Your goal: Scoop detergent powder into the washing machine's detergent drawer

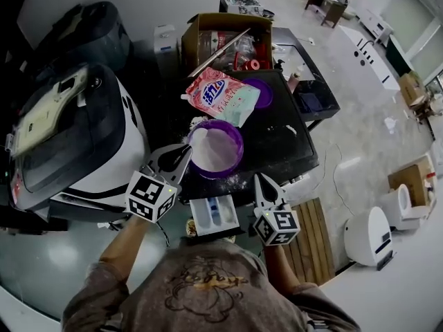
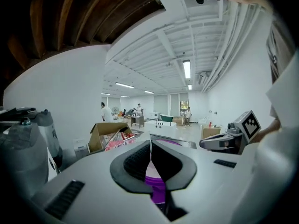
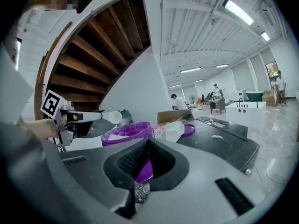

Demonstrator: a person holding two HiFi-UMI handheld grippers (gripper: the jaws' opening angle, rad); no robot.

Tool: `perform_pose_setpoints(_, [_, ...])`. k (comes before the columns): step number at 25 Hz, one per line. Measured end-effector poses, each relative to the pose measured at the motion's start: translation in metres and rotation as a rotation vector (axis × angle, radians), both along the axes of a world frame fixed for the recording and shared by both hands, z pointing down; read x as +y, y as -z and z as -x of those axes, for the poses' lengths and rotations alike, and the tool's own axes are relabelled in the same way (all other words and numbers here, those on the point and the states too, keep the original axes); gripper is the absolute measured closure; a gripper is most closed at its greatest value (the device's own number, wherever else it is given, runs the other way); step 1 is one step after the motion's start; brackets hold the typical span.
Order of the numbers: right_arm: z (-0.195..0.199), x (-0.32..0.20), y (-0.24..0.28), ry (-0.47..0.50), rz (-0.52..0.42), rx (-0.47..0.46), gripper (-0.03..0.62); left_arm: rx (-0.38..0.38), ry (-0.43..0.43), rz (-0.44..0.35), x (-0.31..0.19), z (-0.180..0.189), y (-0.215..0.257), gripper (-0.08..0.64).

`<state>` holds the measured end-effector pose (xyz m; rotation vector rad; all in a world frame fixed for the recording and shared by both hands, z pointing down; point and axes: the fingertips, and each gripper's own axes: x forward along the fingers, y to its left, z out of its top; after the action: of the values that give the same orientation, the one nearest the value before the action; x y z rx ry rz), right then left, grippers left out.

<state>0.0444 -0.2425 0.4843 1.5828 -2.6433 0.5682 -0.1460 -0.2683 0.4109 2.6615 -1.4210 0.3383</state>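
A purple tub (image 1: 216, 149) of white powder stands on the black table (image 1: 287, 147), seen too in the right gripper view as the purple tub (image 3: 127, 133). My left gripper (image 1: 174, 160) is shut on a white scoop (image 3: 103, 117), whose bowl hangs at the tub's left rim. In the left gripper view only the scoop's thin handle shows between the closed jaws of the left gripper (image 2: 150, 147). The right gripper (image 1: 266, 186) is shut and holds nothing, right of the white detergent drawer (image 1: 214, 215). The washing machine (image 1: 76, 140) is at the left.
Behind the tub lie a pink detergent bag (image 1: 221, 95) and a purple lid (image 1: 261, 93). An open cardboard box (image 1: 228, 39) stands at the table's far end. A wooden pallet (image 1: 313, 235) and a white round appliance (image 1: 369, 235) are on the floor at right.
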Motion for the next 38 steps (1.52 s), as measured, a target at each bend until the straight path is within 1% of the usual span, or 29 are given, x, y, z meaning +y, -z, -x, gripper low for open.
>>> perform_pose_setpoints(5, [-0.005, -0.001, 0.0, 0.024, 0.001, -0.009, 0.6, -0.071, -0.04, 0.018, -0.003, -0.008, -0.002, 0.536])
perform_pose_setpoints(9, [-0.01, -0.004, -0.002, 0.035, 0.003, -0.004, 0.6, -0.165, -0.079, 0.013, -0.012, -0.008, -0.001, 0.537])
perform_pose_setpoints(14, [-0.018, -0.004, -0.005, 0.038, 0.009, 0.007, 0.6, -0.272, -0.15, 0.019, -0.02, -0.011, 0.002, 0.537])
perform_pose_setpoints(21, [-0.024, -0.003, -0.004, 0.05, 0.003, 0.006, 0.6, -0.364, -0.234, 0.049, -0.026, -0.018, 0.003, 0.537])
perform_pose_setpoints(27, [-0.025, -0.003, 0.002, 0.043, 0.004, -0.009, 0.6, -0.519, -0.333, 0.074, -0.029, -0.022, -0.009, 0.537])
perform_pose_setpoints(30, [-0.029, -0.003, 0.0, 0.041, 0.004, 0.004, 0.6, -0.591, -0.385, 0.096, -0.03, -0.026, -0.016, 0.537])
perform_pose_setpoints(32, [-0.03, -0.003, 0.001, 0.036, 0.006, -0.001, 0.6, -0.634, -0.412, 0.094, -0.033, -0.028, -0.018, 0.537])
perform_pose_setpoints(36, [-0.035, -0.001, -0.003, 0.028, 0.008, 0.01, 0.6, -0.76, -0.481, 0.082, -0.034, -0.03, -0.029, 0.537])
perform_pose_setpoints(38, [-0.037, -0.001, -0.007, 0.028, 0.008, 0.011, 0.6, -0.792, -0.502, 0.091, -0.035, -0.03, -0.034, 0.537])
